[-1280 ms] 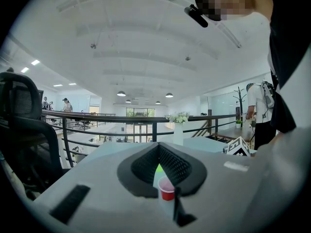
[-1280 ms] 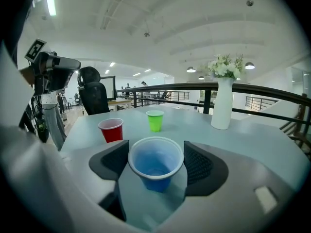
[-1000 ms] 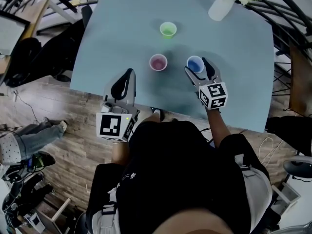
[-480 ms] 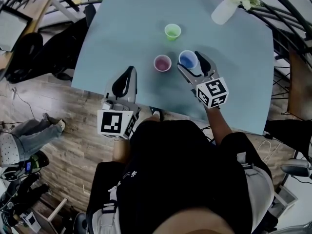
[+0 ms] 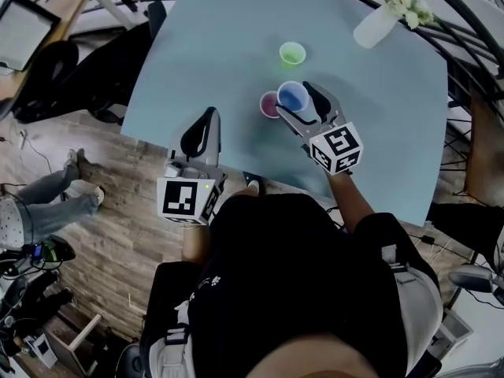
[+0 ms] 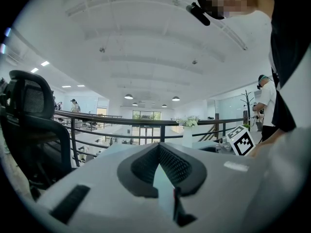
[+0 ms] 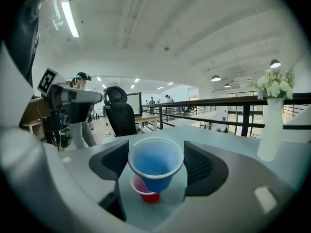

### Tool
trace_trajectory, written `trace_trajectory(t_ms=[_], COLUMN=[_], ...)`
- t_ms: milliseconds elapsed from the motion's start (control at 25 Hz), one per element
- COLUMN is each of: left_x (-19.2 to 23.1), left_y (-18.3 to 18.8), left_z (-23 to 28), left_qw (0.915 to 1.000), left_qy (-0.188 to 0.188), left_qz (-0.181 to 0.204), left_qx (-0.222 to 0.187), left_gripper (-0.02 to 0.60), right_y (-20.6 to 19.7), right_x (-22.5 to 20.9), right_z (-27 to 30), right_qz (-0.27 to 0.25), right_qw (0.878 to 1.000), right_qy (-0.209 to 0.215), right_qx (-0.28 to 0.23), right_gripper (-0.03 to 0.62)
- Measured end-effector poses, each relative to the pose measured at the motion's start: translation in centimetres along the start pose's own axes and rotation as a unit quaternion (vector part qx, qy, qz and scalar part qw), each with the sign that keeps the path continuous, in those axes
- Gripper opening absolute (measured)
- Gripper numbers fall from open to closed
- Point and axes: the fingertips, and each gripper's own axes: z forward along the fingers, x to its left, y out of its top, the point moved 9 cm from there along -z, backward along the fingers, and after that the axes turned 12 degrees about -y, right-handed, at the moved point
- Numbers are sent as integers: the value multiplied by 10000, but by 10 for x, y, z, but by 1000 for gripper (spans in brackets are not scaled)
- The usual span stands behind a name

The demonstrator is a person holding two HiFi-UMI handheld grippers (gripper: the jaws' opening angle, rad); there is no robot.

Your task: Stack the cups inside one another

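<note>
R gripper: you had its jaws clamped on the blue cup, one black ribbed pad on each side of the cup wall, just below the rim. The cup was thin, smooth plastic, a tapered cone with a rolled lip, mouth open twd you and slightly tilted. Its base sat right over the mouth of the pink cup, which stood upright on the table; contact btwn the two couldn't be made out.

The green cup, same shape, stood alone farther back, apart from both.

L gripper: its jaws were together, pads meeting at the tips, nothing btwn them, at the near left table edge.

The table top was matte pale blue. A white vase w/ flowers stood far right.
</note>
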Motion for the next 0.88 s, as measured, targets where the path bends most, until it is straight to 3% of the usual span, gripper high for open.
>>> trace_trajectory(t_ms=[280,880], left_x=[11,24], left_y=[-1,-4], left_z=[-6,-5], left_qw=[9999,9998], left_qy=[102,128], left_qz=[-18,-74], left_qx=[23,100], left_gripper=[-15,-15], right_y=[-10,-45], right_x=[13,18], right_z=[16,43], right_qz=[-67,-214], right_qw=[9995,9962], right_qy=[256,304], right_qx=[164,792], right_gripper=[351,351])
